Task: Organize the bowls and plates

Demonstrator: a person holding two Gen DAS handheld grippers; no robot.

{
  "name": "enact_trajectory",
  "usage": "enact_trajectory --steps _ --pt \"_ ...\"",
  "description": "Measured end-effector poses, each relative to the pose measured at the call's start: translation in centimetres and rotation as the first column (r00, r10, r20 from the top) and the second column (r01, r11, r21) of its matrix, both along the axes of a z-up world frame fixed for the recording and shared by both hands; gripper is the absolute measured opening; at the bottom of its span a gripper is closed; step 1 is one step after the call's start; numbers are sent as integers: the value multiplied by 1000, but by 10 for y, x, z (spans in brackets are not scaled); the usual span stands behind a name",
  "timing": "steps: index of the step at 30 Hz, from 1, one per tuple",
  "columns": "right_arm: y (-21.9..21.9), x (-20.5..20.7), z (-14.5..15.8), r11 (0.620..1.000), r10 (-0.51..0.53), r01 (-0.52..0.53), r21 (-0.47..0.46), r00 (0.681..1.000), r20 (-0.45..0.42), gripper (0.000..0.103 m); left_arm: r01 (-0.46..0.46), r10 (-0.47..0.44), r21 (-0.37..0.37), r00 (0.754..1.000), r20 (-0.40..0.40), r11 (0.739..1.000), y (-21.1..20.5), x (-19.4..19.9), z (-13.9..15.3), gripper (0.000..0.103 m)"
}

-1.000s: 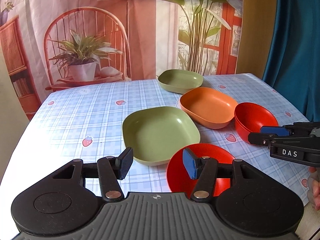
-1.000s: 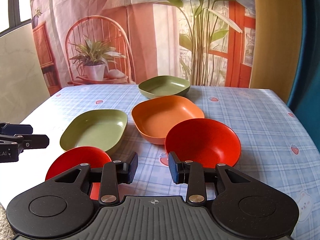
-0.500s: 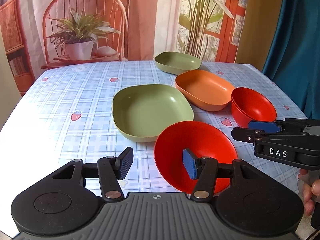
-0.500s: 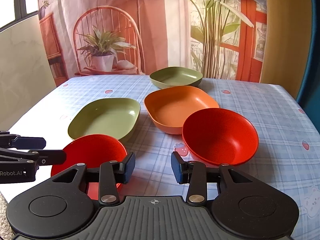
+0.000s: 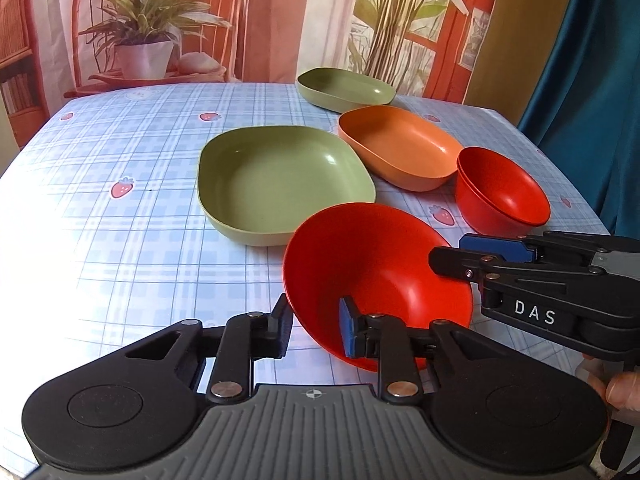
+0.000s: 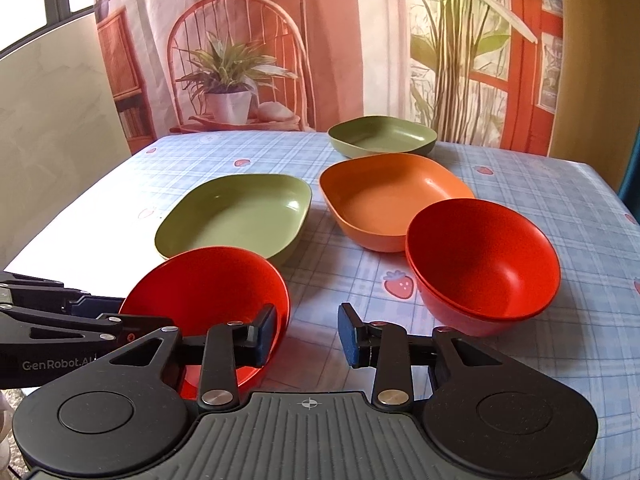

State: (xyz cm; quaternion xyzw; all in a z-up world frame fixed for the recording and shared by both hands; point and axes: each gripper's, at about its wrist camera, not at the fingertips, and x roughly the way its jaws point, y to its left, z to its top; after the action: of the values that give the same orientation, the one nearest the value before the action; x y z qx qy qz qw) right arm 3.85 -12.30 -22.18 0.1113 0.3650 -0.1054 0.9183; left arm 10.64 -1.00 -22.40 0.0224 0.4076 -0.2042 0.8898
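Left gripper (image 5: pixel 314 330): nearest item in its own view; jaws have just been closing and now stand narrow, clamped on the near wall of the near red bowl (image 5: pixel 380 272), black pad outside the wall, blue pad inside. Near red bowl: at the front edge of the desk (image 5: pixel 120 240), tipped, its open side leaning toward the right. Right gripper (image 6: pixel 306 338): jaws have just been closing to a narrow gap with nothing between them, only cloth showing through; its left finger lies just in front of the near red bowl's right side, and in the left wrist view its tips reach over that bowl's right rim. Hand (image 5: pixel 622 386): a few fingers in view at the right edge, behind the right gripper's body. Desk: covered in a blue checked cloth printed with strawberries. Green plate (image 5: pixel 280 184): squarish, shallow, upright, just behind the near red bowl. Far red bowl (image 5: pixel 504 196): upright, to the right, apart from the near one; a second rim line under its lip, so possibly two nested. Orange dish (image 5: pixel 400 148): behind and between green plate and far red bowl, close to both. Far green plate (image 5: pixel 344 90): just behind the orange dish, near the back edge. Backdrop (image 5: pixel 160 20): printed with a chair, potted plants and a red window. Teal curtain (image 5: pixel 592 100): far right.
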Motion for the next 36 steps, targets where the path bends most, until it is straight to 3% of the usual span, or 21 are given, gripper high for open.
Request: enact_trajectory --steps 5,7,23,36 --pt "5 2 -2 1000 30 -30 10 1000 -4 14 -2 2 -17 1000 -1 1000 0 0 -2 18" --pt "7 2 -2 999 43 -43 9 999 -3 13 -1 2 -11 1000 4 1000 -1 0 -2 18" --pt "0 -5 6 1000 17 -17 5 999 28 12 23 -23 1 999 25 1000 -12 -5 6 18" --pt "-23 -20 31 1000 -23 23 7 995 100 13 50 -49 -6 997 59 999 -36 -5 32 19"
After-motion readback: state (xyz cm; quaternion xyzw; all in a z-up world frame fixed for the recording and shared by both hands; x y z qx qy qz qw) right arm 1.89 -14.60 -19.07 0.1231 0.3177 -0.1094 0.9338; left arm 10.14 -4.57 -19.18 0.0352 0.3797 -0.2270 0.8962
